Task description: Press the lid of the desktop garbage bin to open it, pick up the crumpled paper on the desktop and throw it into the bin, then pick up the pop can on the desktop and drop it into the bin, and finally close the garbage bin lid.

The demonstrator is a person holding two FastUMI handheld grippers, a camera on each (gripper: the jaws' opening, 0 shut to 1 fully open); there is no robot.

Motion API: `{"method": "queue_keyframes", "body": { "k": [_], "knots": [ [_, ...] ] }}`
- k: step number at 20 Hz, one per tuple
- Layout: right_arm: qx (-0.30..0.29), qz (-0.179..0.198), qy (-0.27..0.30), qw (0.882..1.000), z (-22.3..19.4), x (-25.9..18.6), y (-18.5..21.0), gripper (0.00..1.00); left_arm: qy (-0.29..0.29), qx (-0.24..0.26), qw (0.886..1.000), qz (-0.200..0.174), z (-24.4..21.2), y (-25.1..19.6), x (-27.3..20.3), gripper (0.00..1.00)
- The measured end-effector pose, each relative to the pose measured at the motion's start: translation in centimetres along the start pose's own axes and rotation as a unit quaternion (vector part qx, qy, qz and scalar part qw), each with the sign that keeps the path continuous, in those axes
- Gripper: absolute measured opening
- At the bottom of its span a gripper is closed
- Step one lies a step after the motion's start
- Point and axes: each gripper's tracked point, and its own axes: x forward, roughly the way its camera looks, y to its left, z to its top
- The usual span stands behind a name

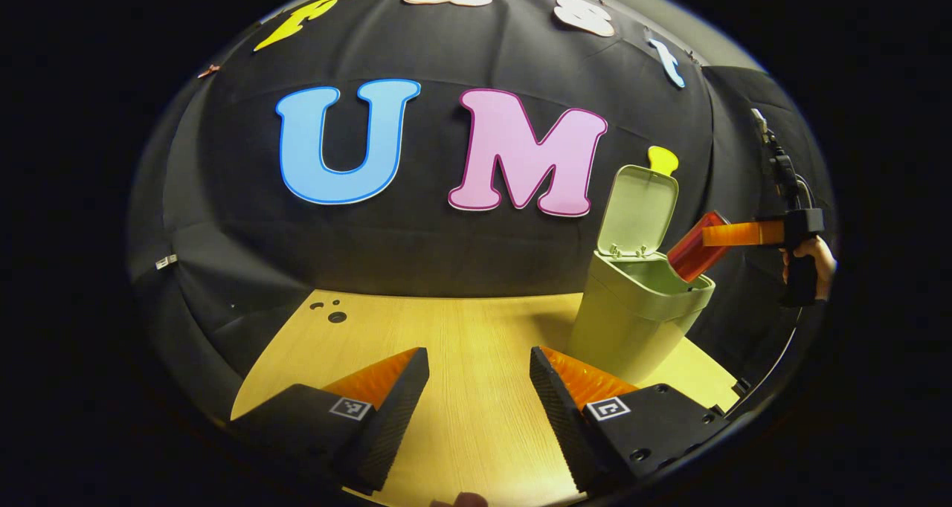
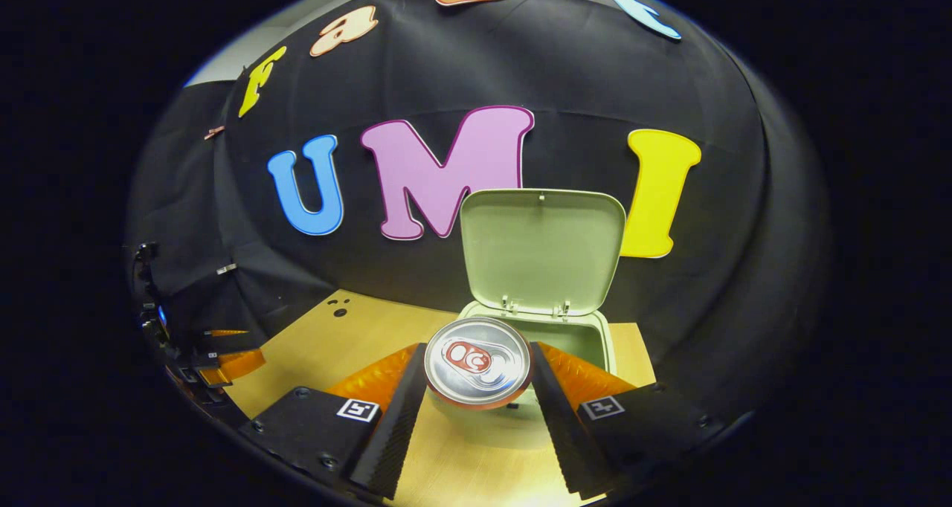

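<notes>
The pale green bin (image 1: 639, 321) stands on the wooden table (image 1: 461, 328) with its lid (image 1: 639, 210) swung up. A red pop can (image 1: 692, 258) hangs tilted over the bin's rim, with my right gripper (image 1: 710, 239) shut on it and a hand (image 1: 814, 258) behind. In the right gripper view the can's silver top (image 2: 478, 362) sits pressed between both fingers of the right gripper (image 2: 478, 377), just in front of the bin's opening (image 2: 573, 336) and its raised lid (image 2: 543, 258). My left gripper (image 1: 480, 388) hovers open over the table, left of the bin, nothing in it.
Small dark holes (image 1: 335, 315) mark the table's far left corner. The black cloth wall rises right behind the bin. In the right gripper view the left gripper (image 2: 223, 362) shows at the far left edge above the table (image 2: 349, 336).
</notes>
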Motion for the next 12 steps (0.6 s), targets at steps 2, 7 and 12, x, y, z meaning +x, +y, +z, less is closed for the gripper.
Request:
{"method": "queue_keyframes", "body": {
  "k": [2, 7, 12],
  "knots": [
    [-0.005, -0.005, 0.014, 1.000, -0.7, 1.7, -0.6, 0.83, 0.002, -0.002, 1.000, 0.001, -0.1, 0.2, 0.1, 0.89],
    [-0.021, -0.003, 0.059, 0.998, -3.3, 5.0, -0.8, 0.83, 0.004, -0.001, 1.000, 0.007, -0.1, 0.5, 0.4, 0.89],
    [-0.011, -0.013, 0.097, 0.995, -5.4, 6.9, -1.3, 0.83, 0.008, -0.003, 1.000, 0.013, -0.3, 0.6, 0.7, 0.89]
  ]
}}
